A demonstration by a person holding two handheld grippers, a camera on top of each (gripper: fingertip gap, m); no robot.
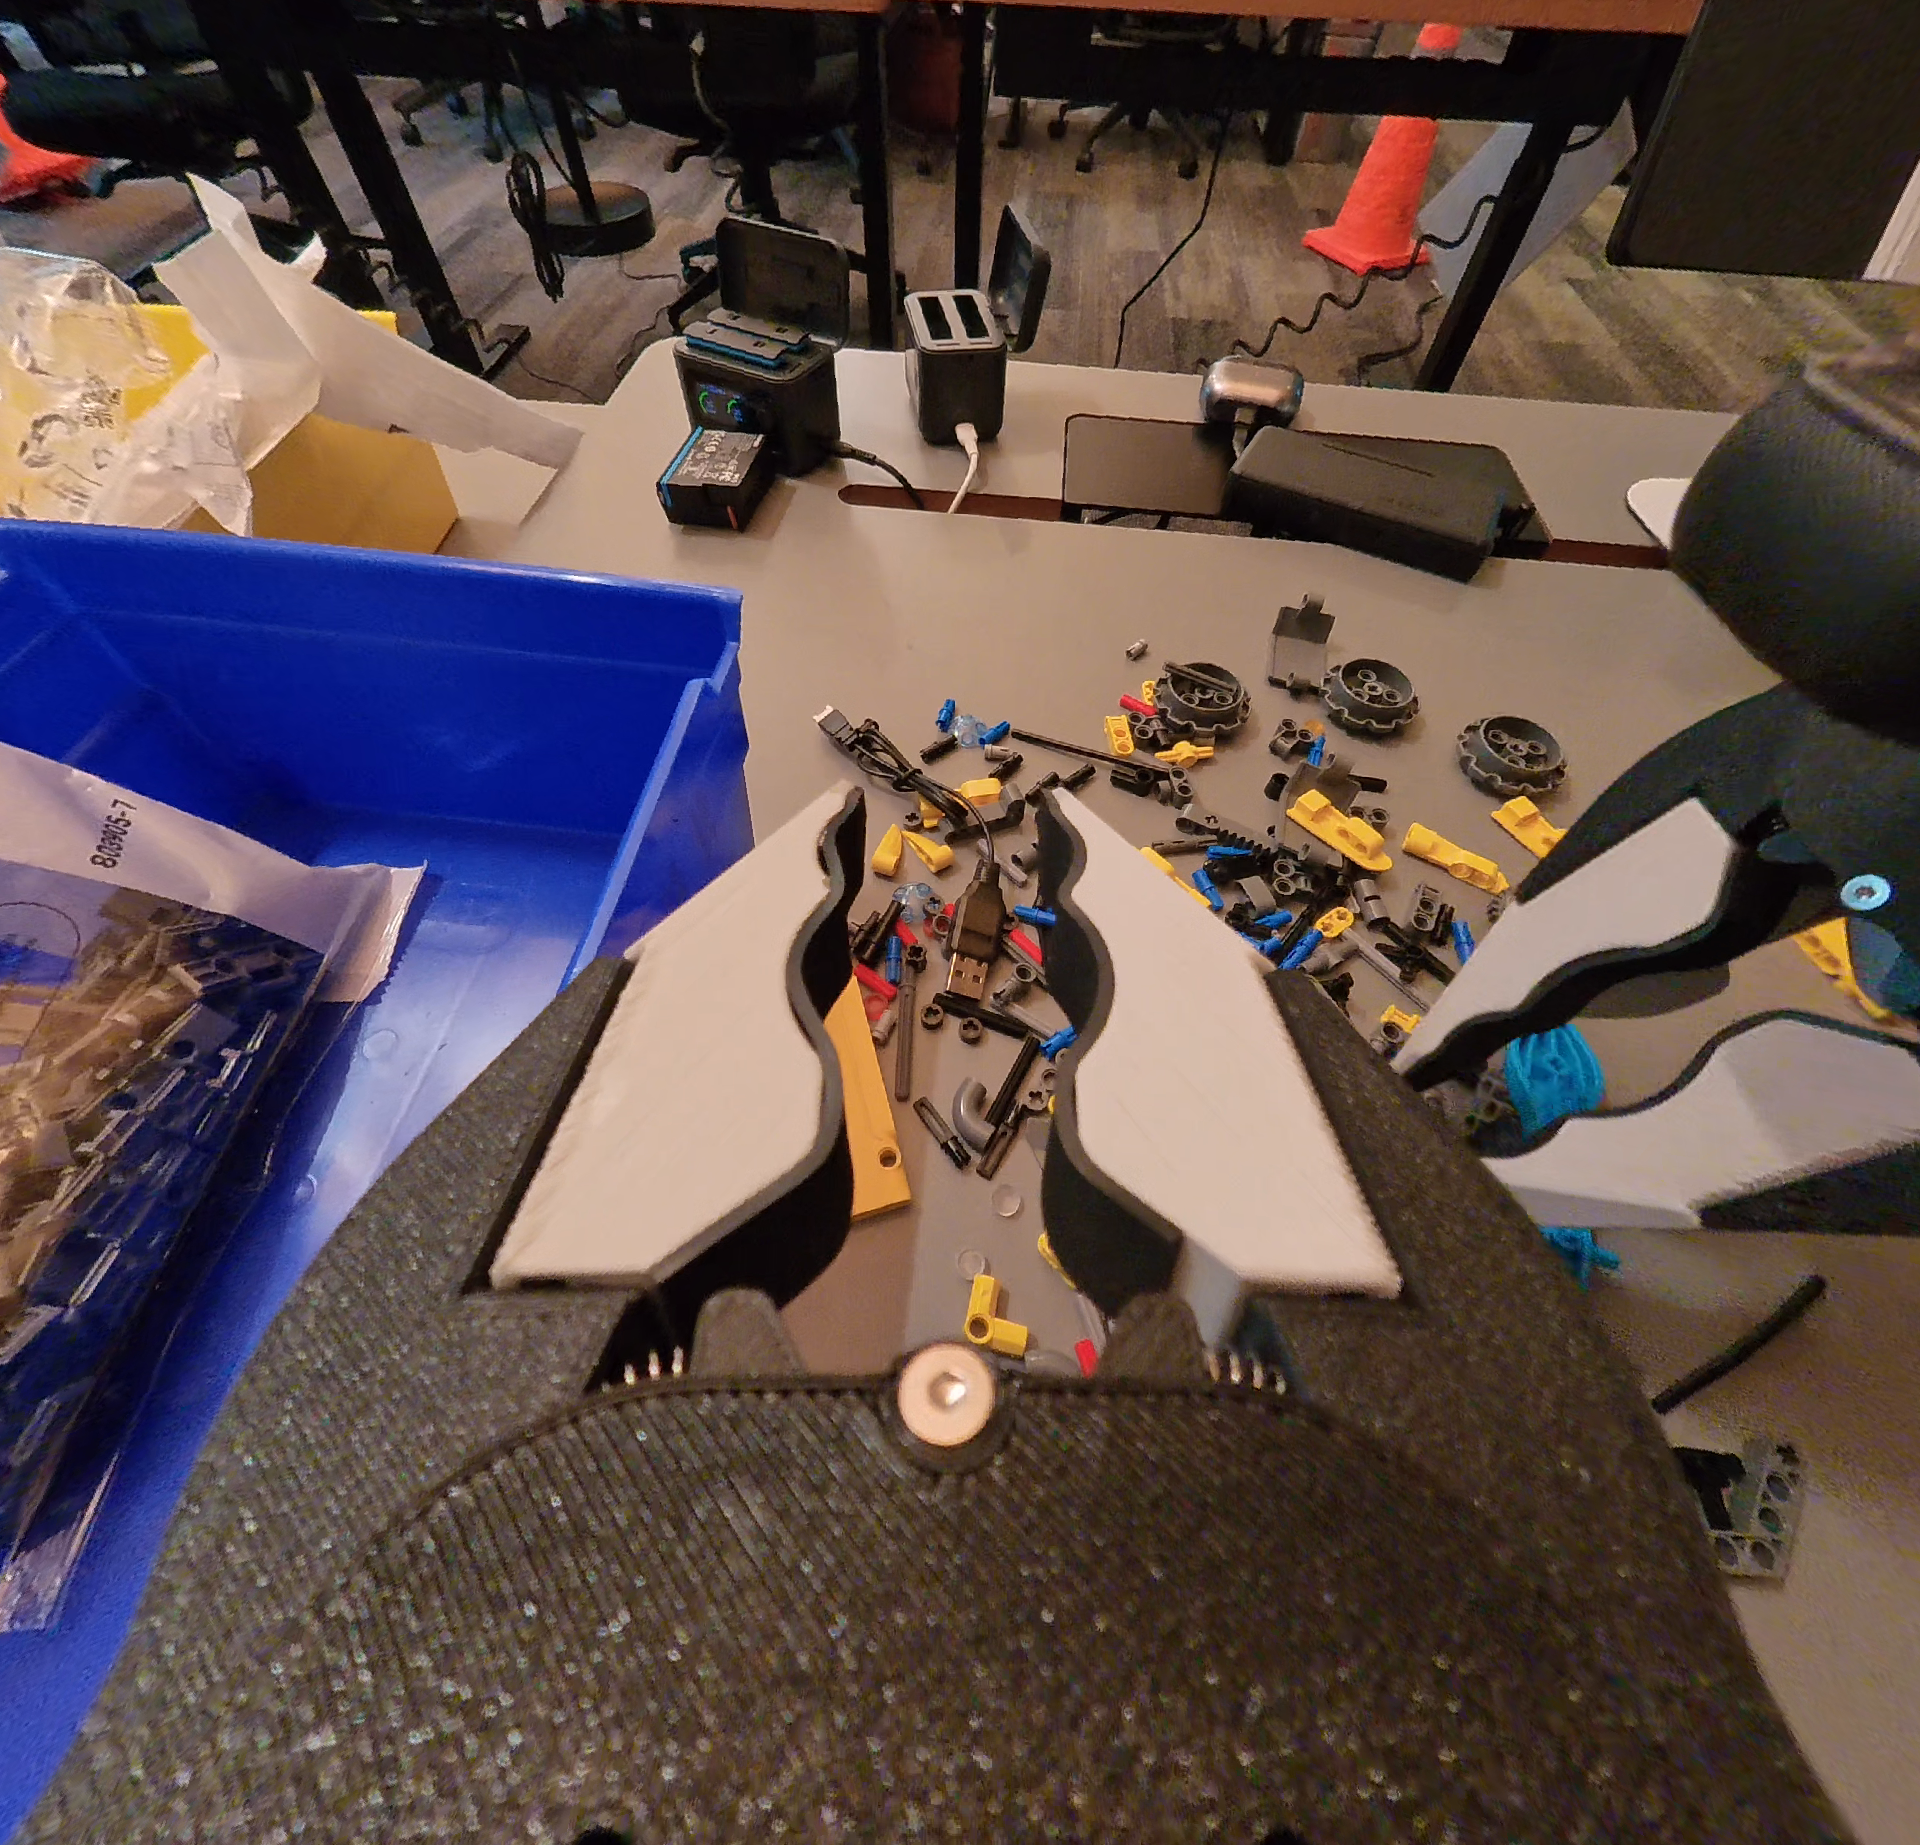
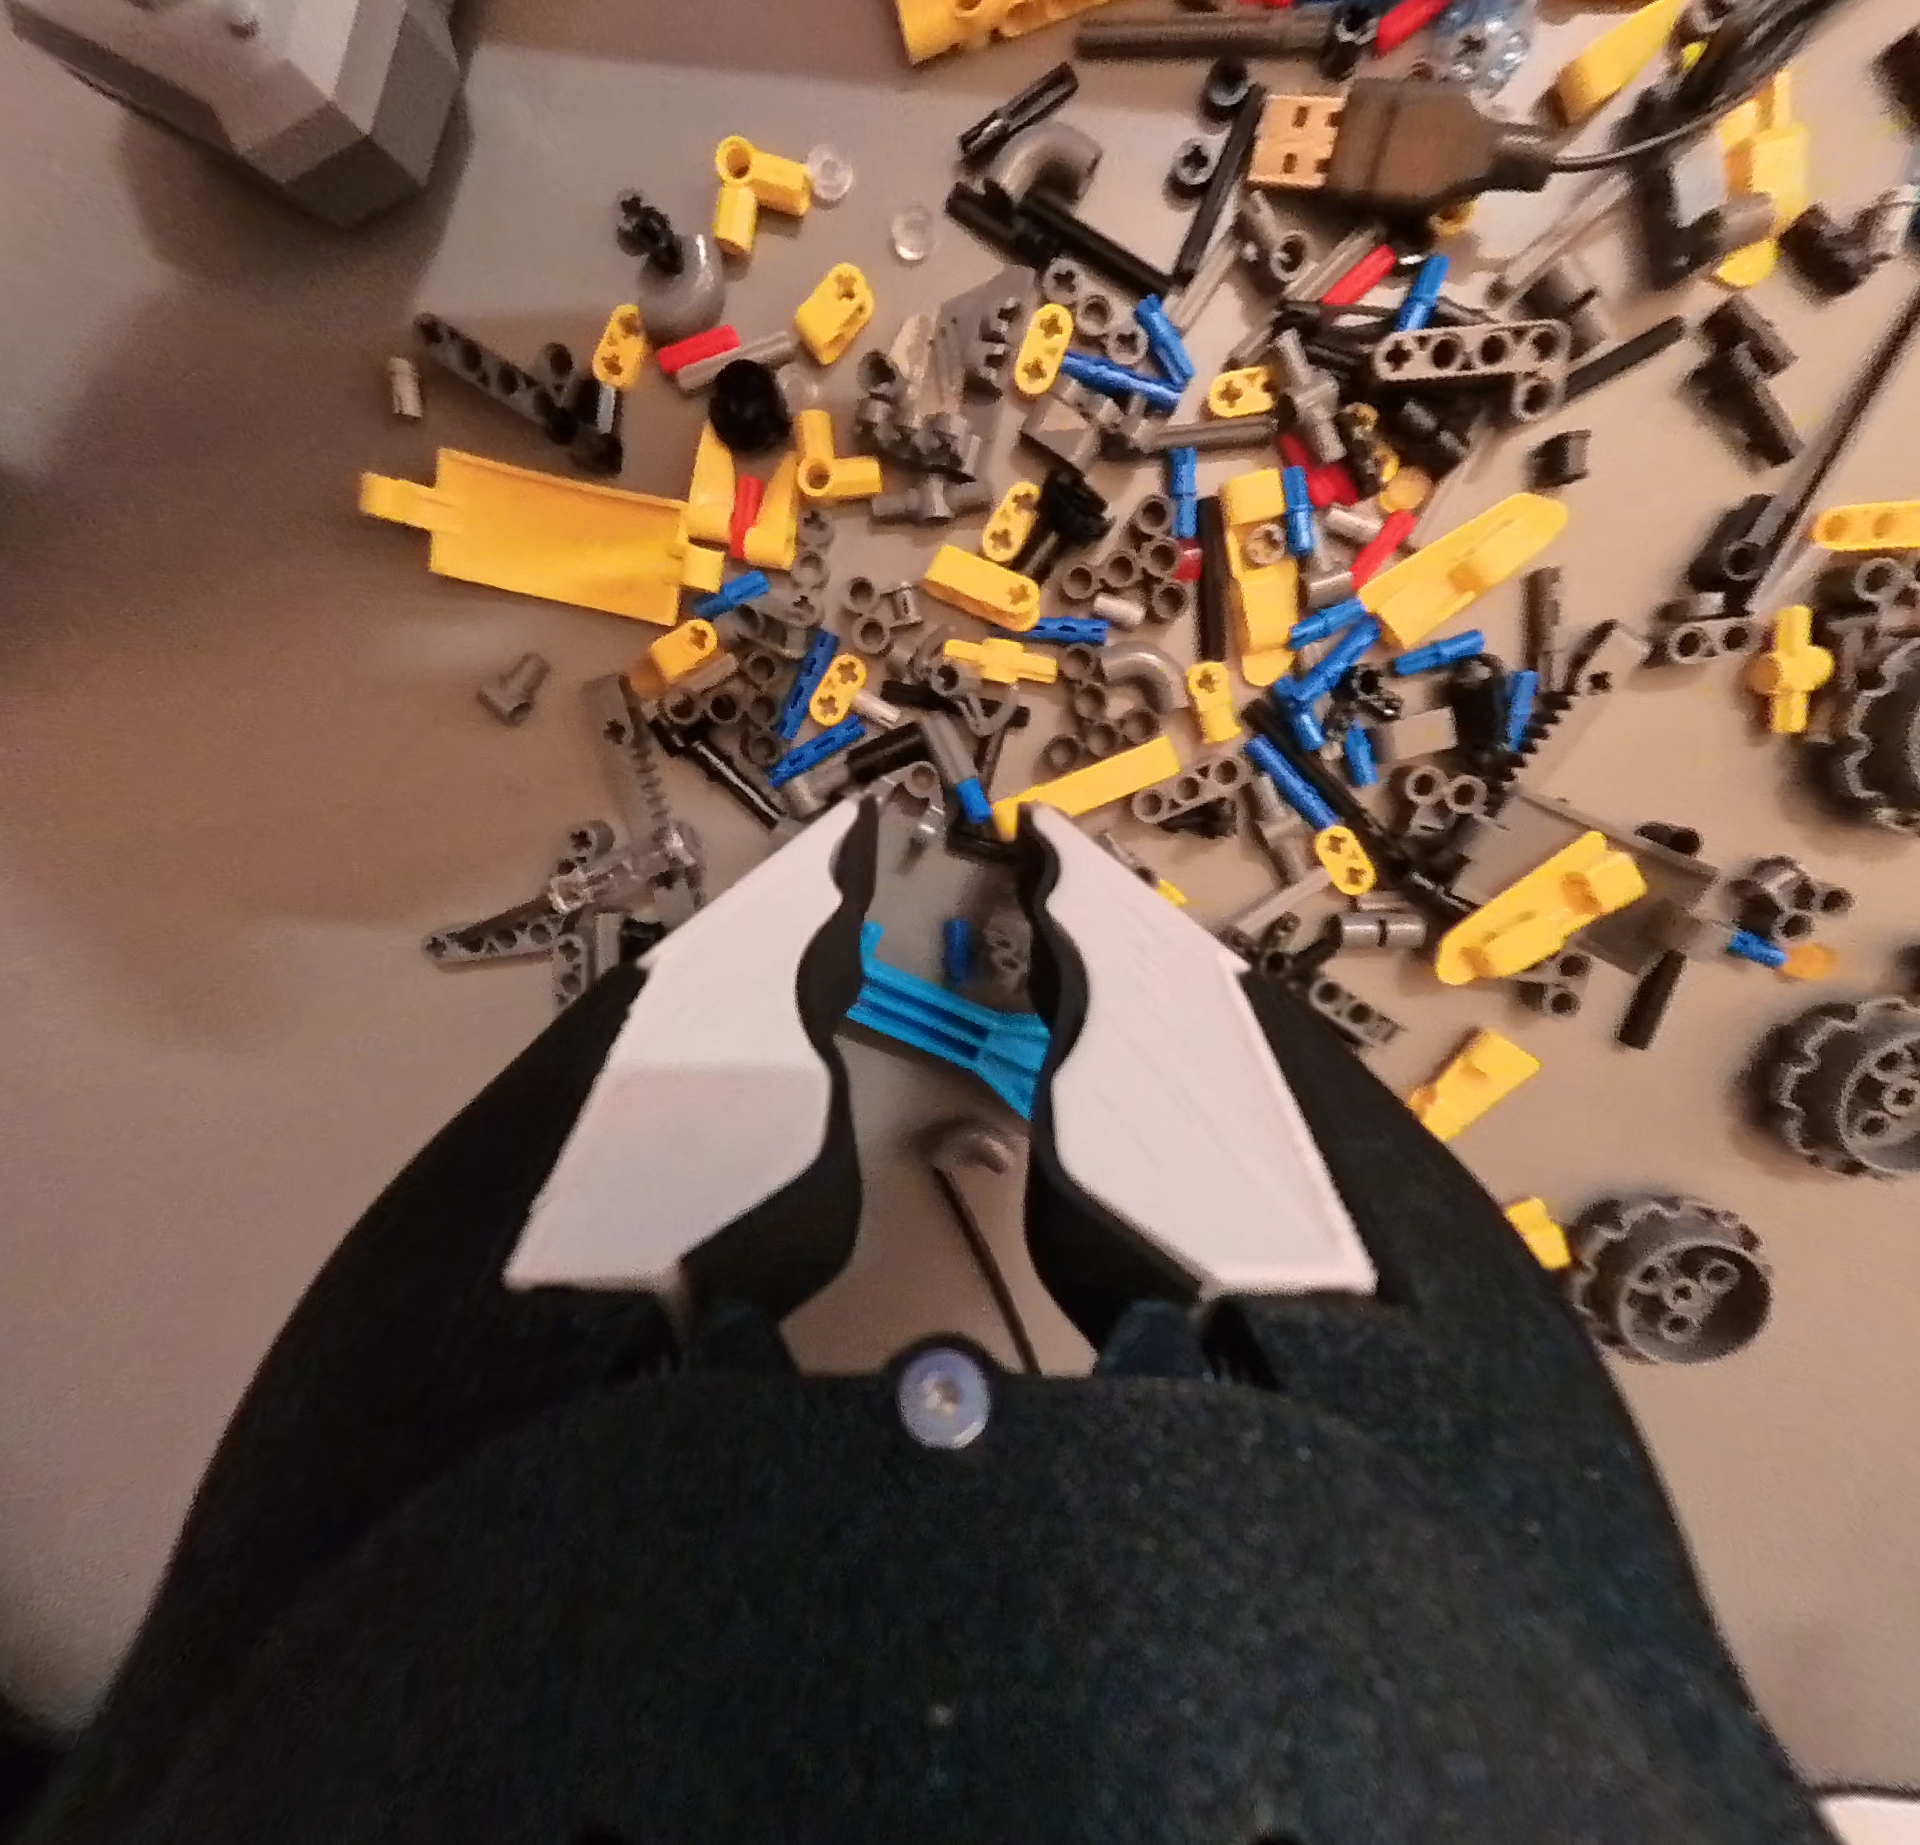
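Observation:
A pile of small building-toy parts (image 1: 1226,860) in yellow, blue, black and grey lies on the grey table (image 1: 1039,590). My left gripper (image 1: 948,819) is open and empty, held above the pile's left end, over a black USB plug (image 1: 971,938) and a yellow panel (image 1: 868,1099). My right gripper (image 2: 945,824) points down at the pile (image 2: 1143,548) with its jaws closed on a light-blue piece (image 2: 935,1026). It also shows in the left wrist view (image 1: 1455,1068) at the right, with the blue piece (image 1: 1548,1068) between its fingers.
A blue bin (image 1: 436,673) with a clear bag of parts (image 1: 135,1068) stands at the left. Behind it are a yellow box (image 1: 343,486) and crumpled bags. Chargers (image 1: 758,393), a battery and a black case (image 1: 1371,496) sit at the table's far edge. Dark wheels (image 2: 1673,1276) lie right.

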